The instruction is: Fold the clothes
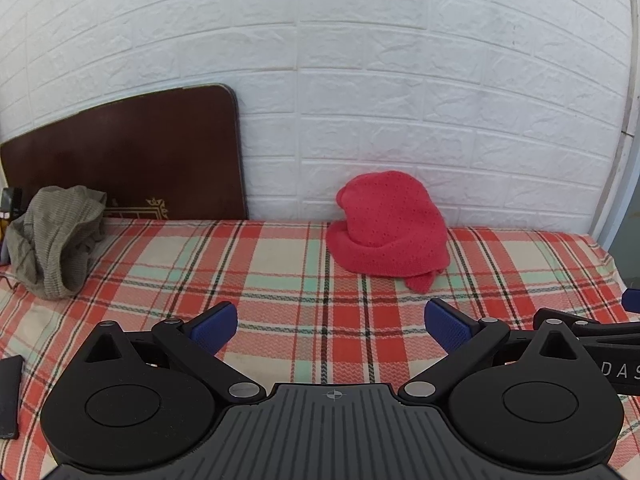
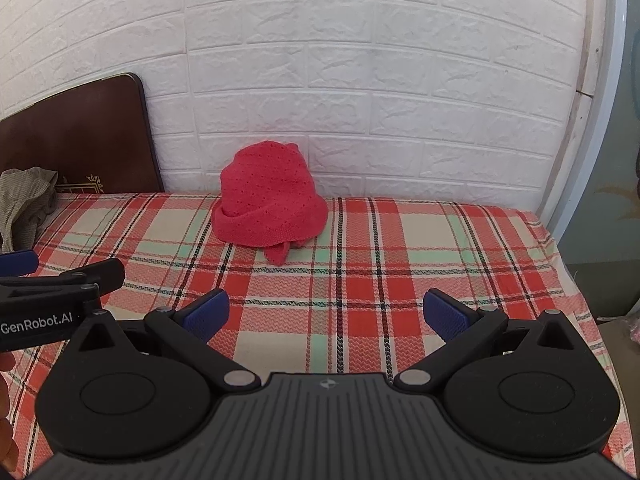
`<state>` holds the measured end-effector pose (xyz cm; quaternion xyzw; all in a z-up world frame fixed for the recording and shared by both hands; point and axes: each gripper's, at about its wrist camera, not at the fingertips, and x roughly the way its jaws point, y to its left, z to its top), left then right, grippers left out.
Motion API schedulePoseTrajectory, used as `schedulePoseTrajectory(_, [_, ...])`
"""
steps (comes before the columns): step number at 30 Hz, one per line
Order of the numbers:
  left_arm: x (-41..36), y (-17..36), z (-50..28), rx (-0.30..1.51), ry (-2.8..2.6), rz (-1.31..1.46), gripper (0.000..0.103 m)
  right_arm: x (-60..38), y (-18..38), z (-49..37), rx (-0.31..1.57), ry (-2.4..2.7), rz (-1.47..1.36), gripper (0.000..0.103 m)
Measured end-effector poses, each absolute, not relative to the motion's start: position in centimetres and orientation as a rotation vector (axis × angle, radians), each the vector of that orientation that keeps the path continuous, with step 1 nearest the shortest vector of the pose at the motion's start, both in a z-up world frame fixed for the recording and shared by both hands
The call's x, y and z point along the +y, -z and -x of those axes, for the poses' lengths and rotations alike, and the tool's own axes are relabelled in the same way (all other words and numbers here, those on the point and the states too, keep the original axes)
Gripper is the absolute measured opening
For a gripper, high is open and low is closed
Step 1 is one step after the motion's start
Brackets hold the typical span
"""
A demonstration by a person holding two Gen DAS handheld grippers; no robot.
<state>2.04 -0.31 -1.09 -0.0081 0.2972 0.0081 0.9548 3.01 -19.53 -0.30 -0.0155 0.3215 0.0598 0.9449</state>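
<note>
A crumpled red knitted garment [image 1: 390, 226] [image 2: 270, 200] lies in a heap on the plaid bed sheet [image 1: 280, 280] [image 2: 380, 280], against the white brick wall. An olive-grey ribbed garment [image 1: 56, 236] [image 2: 24, 196] sits bunched at the far left of the bed. My left gripper [image 1: 330, 326] hovers over the sheet well short of the red heap, open with nothing between its blue pads. My right gripper [image 2: 326, 314] is also open and empty, at a similar distance. Each gripper shows at the edge of the other's view.
A dark brown board [image 1: 132, 152] [image 2: 76, 136] leans on the wall behind the olive garment. A black flat device [image 1: 10, 396] lies at the left edge of the bed. The bed's right edge [image 2: 560, 248] drops off beside a white frame. A hand [image 2: 6, 400] shows at lower left.
</note>
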Motion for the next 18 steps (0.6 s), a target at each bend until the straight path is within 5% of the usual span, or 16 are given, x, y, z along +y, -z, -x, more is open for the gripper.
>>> schedulePoseTrajectory(18, [-0.6, 1.9, -3.7, 0.639, -0.010, 0.016, 0.103, -19.8, 1.1, -4.6, 0.686, -0.110, 0.027, 0.103])
